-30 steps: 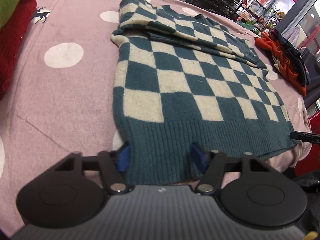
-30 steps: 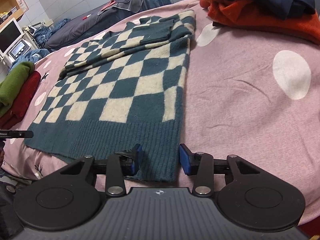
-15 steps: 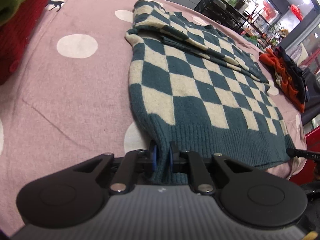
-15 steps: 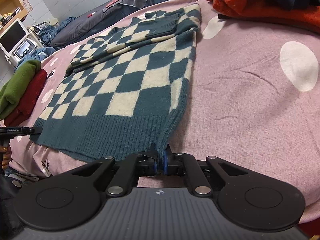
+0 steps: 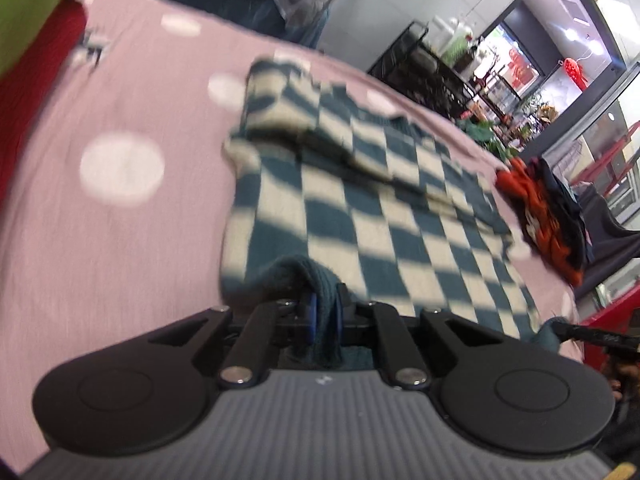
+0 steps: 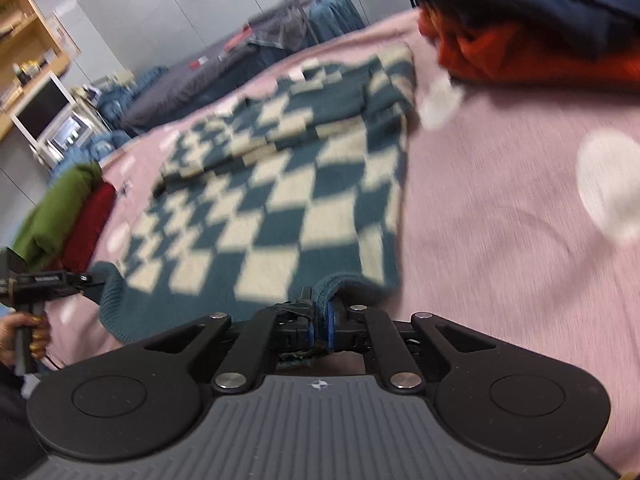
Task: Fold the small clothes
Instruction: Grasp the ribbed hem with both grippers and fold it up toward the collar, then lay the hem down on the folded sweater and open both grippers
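- My left tool [image 5: 325, 316] is clamped on the ribbed teal hem of the checkered sweater [image 5: 360, 216]; its jaws are nearly together with a bunched fold of knit rising between the blue pads.
- My right tool [image 6: 319, 322] is pinched on the same hem at the opposite corner, a rolled lip of teal rib standing just above the pads.
- In both views the tool's own body cuts off the lowest part of the hem, so I cannot see how much cloth hangs below the pads.
- The sweater lies on the pink polka-dot bed cover [image 6: 500, 220], stretching from the tools toward 12 o'clock, with its sleeves folded across the far end; motion blur smears the check pattern.
- In the right view, at 9 o'clock, the left tool's tip [image 6: 60, 280] and a hand [image 6: 24, 332] on its handle show; the rest of the person is out of frame.
- A green and red pile [image 6: 68, 216] sits at 10 o'clock of the right view, half cropped.
- An orange and navy pile [image 6: 540, 32] sits at 1 o'clock, cut by the frame's edge.
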`<state>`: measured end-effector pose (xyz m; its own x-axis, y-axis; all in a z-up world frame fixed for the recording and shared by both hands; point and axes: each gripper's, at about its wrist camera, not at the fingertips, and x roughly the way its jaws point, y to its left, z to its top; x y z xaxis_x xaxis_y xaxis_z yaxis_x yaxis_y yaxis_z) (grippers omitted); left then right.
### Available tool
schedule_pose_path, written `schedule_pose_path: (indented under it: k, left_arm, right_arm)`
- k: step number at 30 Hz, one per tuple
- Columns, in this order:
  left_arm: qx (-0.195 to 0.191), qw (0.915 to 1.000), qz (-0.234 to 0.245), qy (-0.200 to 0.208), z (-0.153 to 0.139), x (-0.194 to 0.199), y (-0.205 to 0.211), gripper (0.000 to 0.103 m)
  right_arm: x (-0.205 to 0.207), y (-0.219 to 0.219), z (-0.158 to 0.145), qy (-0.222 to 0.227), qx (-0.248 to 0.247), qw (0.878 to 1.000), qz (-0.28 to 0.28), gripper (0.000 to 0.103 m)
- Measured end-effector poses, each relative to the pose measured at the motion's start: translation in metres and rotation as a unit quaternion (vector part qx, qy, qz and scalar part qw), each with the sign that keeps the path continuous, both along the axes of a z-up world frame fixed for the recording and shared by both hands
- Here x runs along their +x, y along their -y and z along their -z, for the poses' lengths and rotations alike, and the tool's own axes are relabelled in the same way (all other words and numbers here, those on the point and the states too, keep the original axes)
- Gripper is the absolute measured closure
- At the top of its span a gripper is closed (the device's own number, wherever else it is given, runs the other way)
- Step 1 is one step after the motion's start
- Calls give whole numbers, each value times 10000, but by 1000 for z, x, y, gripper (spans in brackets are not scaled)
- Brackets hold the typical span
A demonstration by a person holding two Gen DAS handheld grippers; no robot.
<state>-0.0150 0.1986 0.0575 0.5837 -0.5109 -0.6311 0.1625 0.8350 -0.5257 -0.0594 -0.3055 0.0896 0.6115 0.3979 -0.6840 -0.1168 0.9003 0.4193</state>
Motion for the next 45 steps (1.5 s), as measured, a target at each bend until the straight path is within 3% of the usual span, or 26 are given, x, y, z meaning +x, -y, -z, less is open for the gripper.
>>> schedule_pose_path:
  k: [4, 9, 13, 19, 29, 30, 32, 33, 34, 36, 39, 41, 44, 45]
  left_arm:
    - [-101, 9994, -96, 308, -11, 48, 8, 95]
    - [-97, 9962, -456, 739, -30, 116, 13, 95]
    - [-37, 9937, -755, 832, -38, 171, 16, 95]
    - [250, 9932, -847, 765, -36, 230, 32, 95]
    - [417, 9920, -1154, 290, -4, 272, 34, 93]
    - [427, 9910, -1229, 303, -4, 273, 33, 87]
    - [454, 9876, -1472, 316, -4, 274, 29, 63]
    - [478, 9850, -1620, 349, -4, 272, 26, 40]
    - [479, 9833, -1709, 407, -6, 270, 23, 35]
    - [526, 9828, -1697, 500, -10, 266, 21, 33]
    - [942, 9806, -1605, 611, -18, 255, 31, 26]
    - [1213, 9770, -1509, 894, -26, 238, 45, 19]
    - [1647, 9703, -1141, 1357, -29, 211, 79, 16]
    - [1797, 9685, -1013, 1396, -27, 206, 90, 16]
  right_arm:
    - [48, 1, -16, 491, -6, 9988, 26, 94]
    - [116, -16, -36, 1306, -884, 9874, 100, 94]
    - [165, -27, -38, 1618, -1470, 9750, 393, 94]
    - [220, -37, -31, 1727, -1995, 9601, 921, 94]
    - [268, -34, 4, 1136, -1936, 9664, 1249, 94]
    - [271, -32, 6, 1124, -1936, 9657, 1314, 92]
    - [275, -31, 7, 1084, -1867, 9665, 1389, 78]
    - [275, -30, 6, 1096, -1812, 9668, 1431, 58]
    - [273, -30, 5, 1173, -1820, 9644, 1516, 34]
    - [265, -32, -1, 1456, -1895, 9571, 1637, 19]
    - [250, -39, -8, 1775, -1960, 9519, 1550, 19]
    - [238, -48, -10, 1951, -1985, 9527, 1223, 22]
    - [217, -73, -5, 2137, -2246, 9501, 339, 47]
    - [209, -82, -1, 2150, -2280, 9496, 21, 60]
